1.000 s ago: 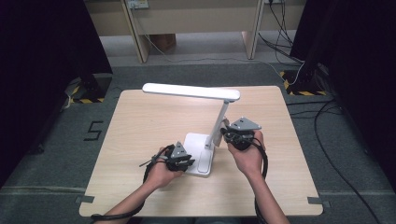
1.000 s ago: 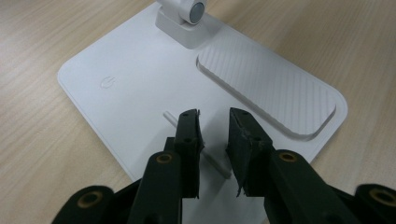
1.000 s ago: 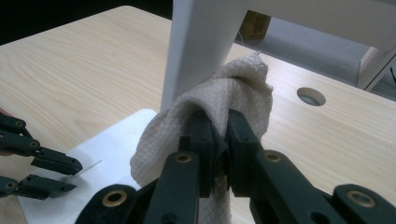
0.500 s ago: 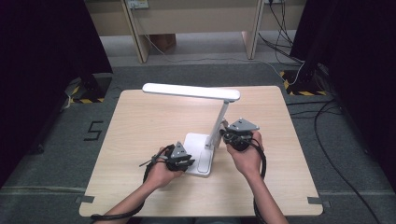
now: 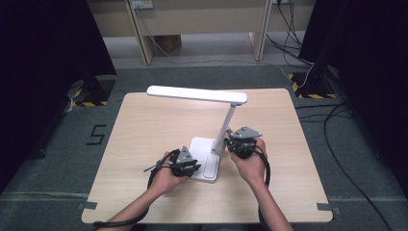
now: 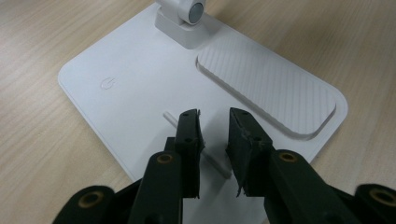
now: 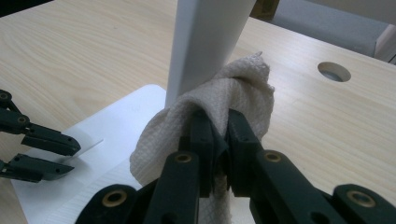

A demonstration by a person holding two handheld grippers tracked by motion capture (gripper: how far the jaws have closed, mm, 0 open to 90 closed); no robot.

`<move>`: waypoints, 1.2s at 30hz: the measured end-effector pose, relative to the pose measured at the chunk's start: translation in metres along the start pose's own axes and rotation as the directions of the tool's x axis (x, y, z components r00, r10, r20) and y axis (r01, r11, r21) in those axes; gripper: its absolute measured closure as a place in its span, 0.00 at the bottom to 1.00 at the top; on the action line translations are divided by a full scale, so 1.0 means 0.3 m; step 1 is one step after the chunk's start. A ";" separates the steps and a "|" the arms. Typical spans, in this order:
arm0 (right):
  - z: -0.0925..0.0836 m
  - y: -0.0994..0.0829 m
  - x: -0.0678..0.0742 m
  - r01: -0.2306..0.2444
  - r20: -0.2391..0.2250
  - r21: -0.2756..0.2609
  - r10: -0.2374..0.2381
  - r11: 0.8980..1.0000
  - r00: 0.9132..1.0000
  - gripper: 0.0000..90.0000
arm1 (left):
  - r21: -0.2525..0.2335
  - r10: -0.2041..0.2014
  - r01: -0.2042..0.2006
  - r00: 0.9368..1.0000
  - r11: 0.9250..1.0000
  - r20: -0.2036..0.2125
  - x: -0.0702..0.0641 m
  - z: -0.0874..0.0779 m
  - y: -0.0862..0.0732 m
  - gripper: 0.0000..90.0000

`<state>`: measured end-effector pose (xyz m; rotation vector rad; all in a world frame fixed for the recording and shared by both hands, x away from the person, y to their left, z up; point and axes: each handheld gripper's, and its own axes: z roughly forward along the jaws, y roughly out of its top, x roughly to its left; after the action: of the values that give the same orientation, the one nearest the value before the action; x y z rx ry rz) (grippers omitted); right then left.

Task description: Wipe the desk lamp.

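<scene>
A white desk lamp stands on the wooden table [image 5: 144,130], with a flat base [image 5: 204,161], an upright stem [image 5: 227,126] and a long head [image 5: 197,95]. My right gripper [image 7: 219,119] is shut on a crumpled beige cloth [image 7: 243,88], which presses against the lower stem [image 7: 205,42]. From above, that gripper [image 5: 239,143] sits just right of the stem. My left gripper [image 6: 214,116] hovers low over the base's front part [image 6: 135,93], jaws a little apart. A thin white strip [image 6: 169,116] lies across the base under them. In the high view the left gripper [image 5: 186,164] is at the base's left edge.
The base has a ribbed recess [image 6: 271,88] and a touch symbol [image 6: 107,83]. A round cable hole [image 7: 334,71] sits in the tabletop beyond the stem. Cables [image 5: 337,120] and striped floor tape [image 5: 86,102] lie around the table.
</scene>
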<state>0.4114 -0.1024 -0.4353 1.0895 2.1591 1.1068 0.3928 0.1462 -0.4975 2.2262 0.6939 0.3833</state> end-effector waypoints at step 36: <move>0.103 -0.085 0.047 0.027 -0.040 0.107 -0.022 0.994 0.999 0.93 | -0.003 0.006 -0.006 1.000 1.000 -0.009 -0.006 0.000 0.000 0.82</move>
<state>0.4137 -0.0862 -0.4744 1.0932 2.2788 1.0192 0.3913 0.1452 -0.4976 2.2258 0.6911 0.3973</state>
